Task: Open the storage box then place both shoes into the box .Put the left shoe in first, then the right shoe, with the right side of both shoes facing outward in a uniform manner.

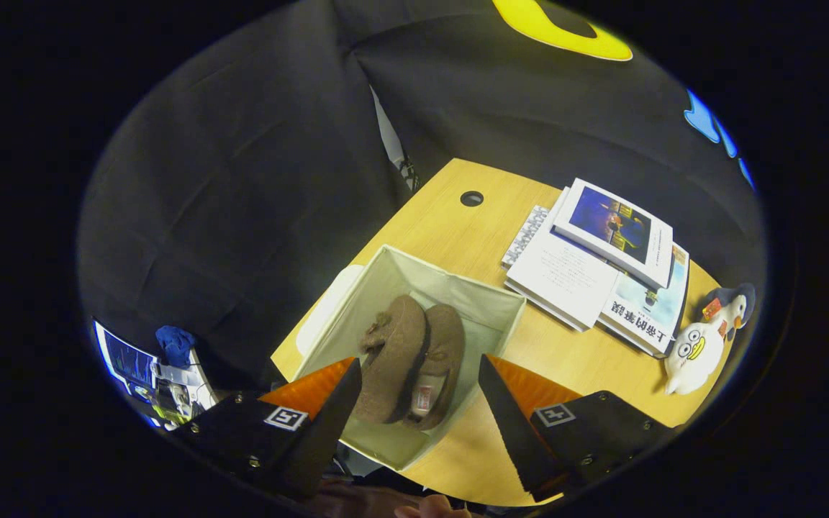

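Inside the open storage box (490,316), two brown shoes (409,363) are seen lying side by side, touching one another. Their long axes run from the box's near wall toward its far wall, with the openings nearer the tongs and the rounded toes farther off; which side faces outward cannot be told. The tongs (420,378) are held spread wide above the box, with nothing gripped between the fingers; the shoes are seen in the gap between them. The box is set on a wooden bench (450,230), near the bench's edge. Something pale (324,309) is pressed against the box's far side wall. Beyond the box, well apart from it, a stack of books (601,266) is laid, and a plush duck (699,345) rests just beside the books.
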A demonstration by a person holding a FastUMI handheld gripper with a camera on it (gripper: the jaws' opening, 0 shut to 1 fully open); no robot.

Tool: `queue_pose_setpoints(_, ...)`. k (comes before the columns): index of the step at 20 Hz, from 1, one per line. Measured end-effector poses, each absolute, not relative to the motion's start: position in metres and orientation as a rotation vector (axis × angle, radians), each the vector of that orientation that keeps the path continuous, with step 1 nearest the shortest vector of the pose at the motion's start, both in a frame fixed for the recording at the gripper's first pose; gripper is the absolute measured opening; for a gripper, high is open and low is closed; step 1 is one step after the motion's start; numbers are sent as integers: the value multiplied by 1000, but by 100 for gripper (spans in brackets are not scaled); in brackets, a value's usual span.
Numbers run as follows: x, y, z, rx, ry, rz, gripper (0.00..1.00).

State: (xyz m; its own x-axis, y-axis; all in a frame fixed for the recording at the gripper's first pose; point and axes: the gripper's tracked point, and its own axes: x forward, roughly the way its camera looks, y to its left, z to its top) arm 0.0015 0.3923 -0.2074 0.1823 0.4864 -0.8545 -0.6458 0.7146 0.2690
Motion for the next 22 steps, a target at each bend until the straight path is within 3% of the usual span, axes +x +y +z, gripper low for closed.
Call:
queue_pose_setpoints(5, 13, 354, -177, -80, 1005, 769, 99)
queue_pose_setpoints(11, 36, 267, -144, -22, 800, 591, 99)
queue_pose_setpoints(22, 56, 90, -1, 18, 147, 257, 99)
